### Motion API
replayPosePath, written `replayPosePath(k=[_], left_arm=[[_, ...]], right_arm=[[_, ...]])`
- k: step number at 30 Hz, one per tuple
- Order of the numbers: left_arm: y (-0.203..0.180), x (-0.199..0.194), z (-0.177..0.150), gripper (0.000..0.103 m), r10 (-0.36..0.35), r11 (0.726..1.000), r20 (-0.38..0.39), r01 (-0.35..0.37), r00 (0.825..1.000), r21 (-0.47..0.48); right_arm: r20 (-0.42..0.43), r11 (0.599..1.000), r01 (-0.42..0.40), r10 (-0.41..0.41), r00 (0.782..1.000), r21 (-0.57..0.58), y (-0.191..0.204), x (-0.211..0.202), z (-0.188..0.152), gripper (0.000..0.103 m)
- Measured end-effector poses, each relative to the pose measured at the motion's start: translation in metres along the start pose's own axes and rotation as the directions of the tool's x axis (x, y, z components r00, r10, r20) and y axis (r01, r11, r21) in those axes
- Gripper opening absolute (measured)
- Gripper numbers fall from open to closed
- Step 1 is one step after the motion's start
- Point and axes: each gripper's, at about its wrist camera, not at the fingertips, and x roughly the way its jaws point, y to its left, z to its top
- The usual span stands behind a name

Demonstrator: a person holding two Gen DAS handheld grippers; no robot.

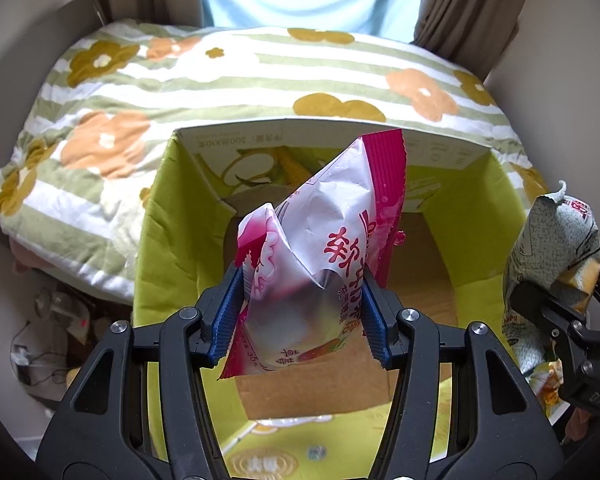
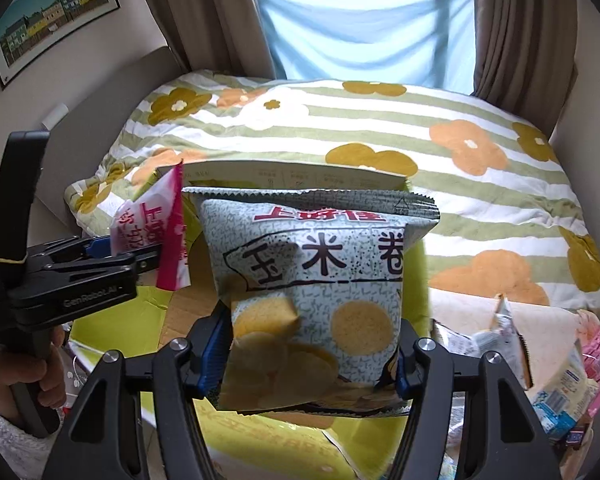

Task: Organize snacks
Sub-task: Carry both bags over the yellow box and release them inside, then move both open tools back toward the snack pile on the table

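The left claw [image 1: 302, 304] is pinching a pink bag [image 1: 324, 256] above the box [image 1: 476, 240] below it, the right claw [image 2: 314, 352] is gripping a corn-roll bag [image 2: 320, 280]; both are needing low, gentle releases.

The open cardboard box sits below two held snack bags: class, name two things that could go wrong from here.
1. The pink snack bag is crumpled in the left gripper; it may snag on release.
2. The corn-roll bag in the right gripper hangs close beside it over the cardboard box, so they could collide.

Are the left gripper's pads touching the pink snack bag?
Touching. The left wrist view shows the left gripper with both blue pads pressed into the pink snack bag, creasing it.
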Motion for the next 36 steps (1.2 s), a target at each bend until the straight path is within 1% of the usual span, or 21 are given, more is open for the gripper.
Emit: replayPosePath(k=[2, 3, 4, 5, 6, 7, 9, 14, 18, 20, 23, 25, 26, 27, 32, 36], left_arm=[[0.002, 0.012, 0.005, 0.056, 0.039, 0.999, -0.008, -0.039, 0.999, 0.004], [0.001, 0.014, 0.007, 0.064, 0.048, 0.999, -0.003, -0.048, 0.999, 0.006], [0.0, 0.017, 0.009, 0.087, 0.061, 0.998, 0.002, -0.061, 0.998, 0.011], [-0.001, 0.019, 0.012, 0.099, 0.086, 0.996, 0.003, -0.086, 0.996, 0.016], [-0.002, 0.02, 0.013, 0.103, 0.105, 0.994, 0.015, -0.105, 0.994, 0.021], [-0.003, 0.02, 0.015, 0.103, 0.115, 0.993, 0.027, -0.116, 0.993, 0.03], [-0.003, 0.02, 0.015, 0.103, 0.11, 0.993, 0.015, -0.11, 0.994, 0.035], [0.003, 0.009, 0.007, 0.103, 0.069, 0.998, 0.013, -0.069, 0.998, -0.015], [0.004, 0.001, 0.002, 0.103, 0.058, 0.998, 0.02, -0.057, 0.998, -0.024], [0.005, -0.001, 0.0, 0.103, 0.064, 0.998, 0.024, -0.063, 0.998, -0.023], [0.006, -0.003, -0.002, 0.102, 0.08, 0.996, 0.027, -0.079, 0.996, -0.029], [0.009, -0.004, -0.004, 0.103, 0.079, 0.996, 0.027, -0.078, 0.996, -0.039], [0.01, -0.005, -0.005, 0.103, 0.077, 0.996, 0.027, -0.076, 0.997, -0.043], [0.012, -0.006, -0.007, 0.103, 0.068, 0.996, 0.025, -0.067, 0.997, -0.052], [0.011, -0.009, -0.014, 0.103, 0.072, 0.996, 0.016, -0.071, 0.997, -0.053], [0.006, -0.017, -0.017, 0.103, 0.069, 0.997, 0.026, -0.068, 0.997, -0.041]], right_arm=[[-0.011, 1.0, -0.005, 0.005, 1.0, 0.0, -0.002, 0.005, 0.002, 0.06], [-0.014, 1.0, -0.003, 0.003, 1.0, -0.002, -0.002, 0.008, 0.004, 0.06], [-0.016, 1.0, -0.002, 0.002, 1.0, -0.003, -0.003, 0.01, 0.006, 0.06], [-0.019, 1.0, -0.003, 0.003, 1.0, -0.003, -0.004, 0.014, 0.007, 0.06], [-0.024, 1.0, -0.004, 0.004, 1.0, 0.0, -0.006, 0.018, 0.009, 0.06], [-0.028, 1.0, -0.005, 0.005, 1.0, 0.003, -0.006, 0.02, 0.01, 0.06], [-0.039, 1.0, -0.008, 0.009, 0.999, 0.007, -0.007, 0.025, 0.013, 0.06], [-0.07, 1.0, -0.011, 0.01, 0.998, -0.002, -0.009, 0.034, 0.015, 0.06], [-0.094, 1.0, -0.017, 0.017, 0.995, -0.007, -0.009, 0.045, 0.019, 0.06], [-0.109, 0.999, -0.034, 0.033, 0.994, -0.002, -0.009, 0.053, 0.024, 0.06], [-0.133, 0.999, -0.039, 0.036, 0.99, -0.02, -0.004, 0.065, 0.029, 0.061], [-0.132, 0.999, -0.036, 0.034, 0.991, -0.014, -0.003, 0.072, 0.03, 0.07], [-0.124, 0.999, -0.042, 0.04, 0.992, -0.011, -0.003, 0.073, 0.03, 0.09], [-0.117, 0.998, -0.06, 0.058, 0.991, -0.01, -0.002, 0.074, 0.029, 0.103], [-0.122, 0.996, -0.068, 0.062, 0.991, -0.049, 0.002, 0.072, 0.021, 0.102], [-0.129, 0.997, -0.068, 0.062, 0.99, -0.046, 0.002, 0.066, 0.017, 0.102]])
